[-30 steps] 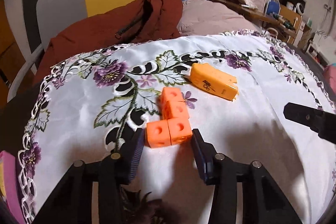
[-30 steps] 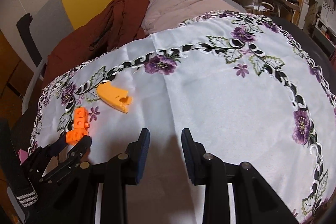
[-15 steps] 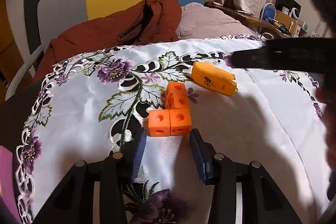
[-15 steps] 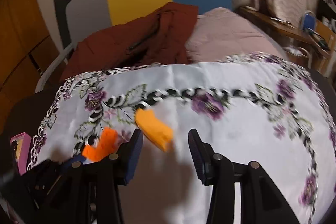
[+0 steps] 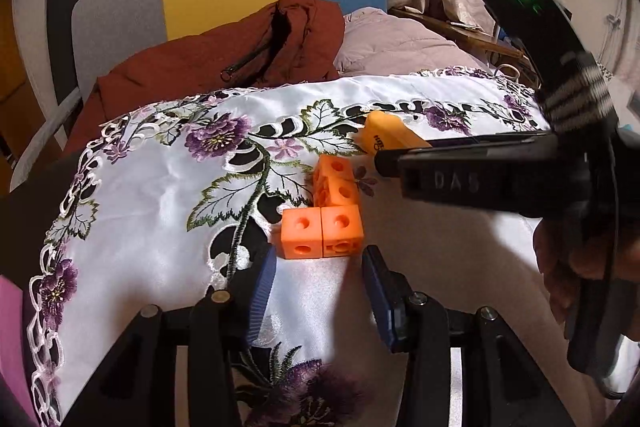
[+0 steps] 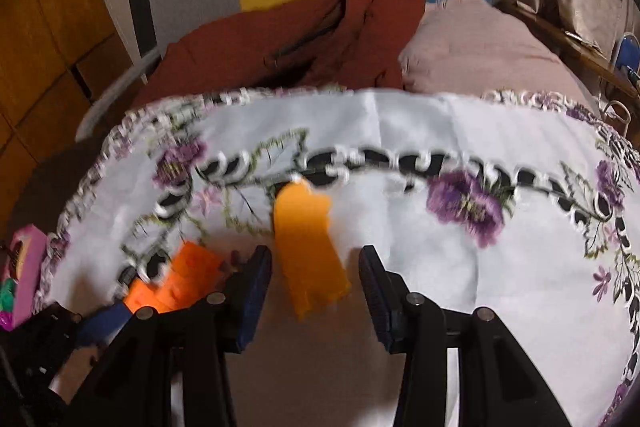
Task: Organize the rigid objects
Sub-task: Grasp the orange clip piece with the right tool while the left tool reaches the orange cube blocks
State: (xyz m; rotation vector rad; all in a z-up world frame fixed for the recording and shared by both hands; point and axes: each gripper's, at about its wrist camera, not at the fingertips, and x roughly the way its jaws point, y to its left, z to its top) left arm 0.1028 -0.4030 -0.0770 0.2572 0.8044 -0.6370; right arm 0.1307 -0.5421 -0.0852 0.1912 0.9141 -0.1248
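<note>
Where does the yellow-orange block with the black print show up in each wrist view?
Left wrist: yellow-orange block, upper right of centre, partly hidden by the right gripper.
Right wrist: centre, between that gripper's open fingers, blurred.
Shared landmark: orange cube cluster.

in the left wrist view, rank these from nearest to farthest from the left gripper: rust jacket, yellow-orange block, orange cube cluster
1. orange cube cluster: on the cloth just beyond the tips of the left gripper, centred.
2. yellow-orange block: farther back, to the right, partly behind the right gripper.
3. rust jacket: off the cloth, against the chair behind.
</note>
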